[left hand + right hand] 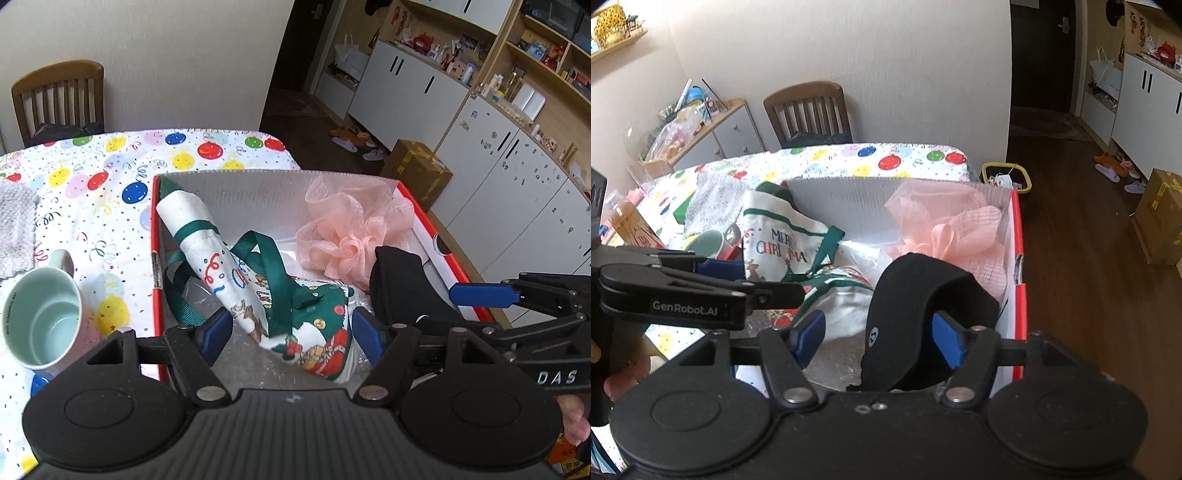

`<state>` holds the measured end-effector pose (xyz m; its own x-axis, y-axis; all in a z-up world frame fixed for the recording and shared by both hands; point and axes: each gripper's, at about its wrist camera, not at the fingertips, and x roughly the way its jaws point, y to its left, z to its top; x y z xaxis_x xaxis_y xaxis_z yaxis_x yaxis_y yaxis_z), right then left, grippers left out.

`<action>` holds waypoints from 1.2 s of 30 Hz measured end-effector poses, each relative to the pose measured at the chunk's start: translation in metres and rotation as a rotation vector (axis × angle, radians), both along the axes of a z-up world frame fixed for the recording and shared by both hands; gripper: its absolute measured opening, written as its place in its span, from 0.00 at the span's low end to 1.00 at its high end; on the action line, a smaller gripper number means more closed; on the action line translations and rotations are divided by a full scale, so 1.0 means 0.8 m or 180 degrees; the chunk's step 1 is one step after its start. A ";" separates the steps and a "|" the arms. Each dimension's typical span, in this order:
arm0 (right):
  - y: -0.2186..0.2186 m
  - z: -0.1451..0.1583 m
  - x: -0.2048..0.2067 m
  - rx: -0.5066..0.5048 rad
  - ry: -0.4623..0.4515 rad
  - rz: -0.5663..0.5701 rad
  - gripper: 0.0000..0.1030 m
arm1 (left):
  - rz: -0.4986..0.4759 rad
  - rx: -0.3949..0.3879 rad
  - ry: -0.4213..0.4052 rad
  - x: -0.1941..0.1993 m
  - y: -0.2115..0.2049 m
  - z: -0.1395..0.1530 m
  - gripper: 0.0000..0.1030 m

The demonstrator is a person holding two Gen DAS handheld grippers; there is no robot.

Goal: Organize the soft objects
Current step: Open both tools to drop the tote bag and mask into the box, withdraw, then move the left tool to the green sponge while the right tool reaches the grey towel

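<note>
We are well into the tidying. The box point(424, 218) on the table point(110, 177) already holds three soft things: a Christmas bag point(258, 295) leaning against the left wall with its green straps loose, a pink pouf point(347, 229) in the far right corner, and a black band point(916, 317) propped at the right side.

Our left gripper point(291, 334) stands open over the bag — its blue pads sit either side of the cloth without pressing on it, so the bag looks let go. Our right gripper point(879, 334) is likewise spread, with the band rising between the pads; the right pad is close to the band, yet we see no squeeze, and we judge it released too.

What is left, as far as we can see: a grey knitted cloth point(713, 199) lies out on the table beyond the box — that seems the next soft thing to fetch. The mug point(40, 317) beside the box is hard and probably stays put.
</note>
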<state>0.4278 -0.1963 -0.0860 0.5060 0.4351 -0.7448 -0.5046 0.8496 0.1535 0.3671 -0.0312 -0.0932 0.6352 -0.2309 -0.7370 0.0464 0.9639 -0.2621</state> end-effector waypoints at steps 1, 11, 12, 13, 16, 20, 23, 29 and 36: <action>-0.001 0.002 -0.002 0.0012 -0.0011 -0.0007 0.63 | 0.0003 0.0005 -0.0021 -0.003 0.001 0.002 0.72; -0.005 0.030 -0.022 0.0227 -0.0130 -0.0016 0.73 | 0.0019 -0.0016 -0.0289 -0.042 0.011 0.033 0.73; -0.005 0.033 -0.023 0.0250 -0.0145 -0.0015 0.74 | 0.0020 -0.0027 -0.0318 -0.046 0.013 0.037 0.73; -0.005 0.037 -0.025 0.0273 -0.0165 -0.0011 0.76 | 0.0023 -0.0040 -0.0347 -0.050 0.014 0.041 0.73; -0.003 0.046 -0.031 0.0348 -0.0206 0.0006 0.78 | 0.0051 -0.0088 -0.0434 -0.061 0.019 0.054 0.80; 0.006 0.060 -0.043 0.0414 -0.0281 0.0070 0.82 | 0.0073 -0.0110 -0.0553 -0.077 0.027 0.068 0.80; 0.015 0.070 -0.051 0.0457 -0.0333 0.0144 0.87 | 0.0103 -0.0121 -0.0628 -0.088 0.035 0.076 0.85; 0.037 0.084 -0.066 0.0527 -0.0394 0.0215 0.96 | 0.0174 -0.0112 -0.0722 -0.107 0.058 0.089 0.87; 0.074 0.095 -0.073 0.0553 -0.0417 0.0230 0.98 | 0.0216 -0.0001 -0.0813 -0.124 0.096 0.093 0.99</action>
<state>0.3694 -0.1369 -0.0102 0.5563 0.5896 -0.5856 -0.5883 0.7771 0.2235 0.2677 0.0455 -0.0190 0.8147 -0.1817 -0.5507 0.0464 0.9670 -0.2504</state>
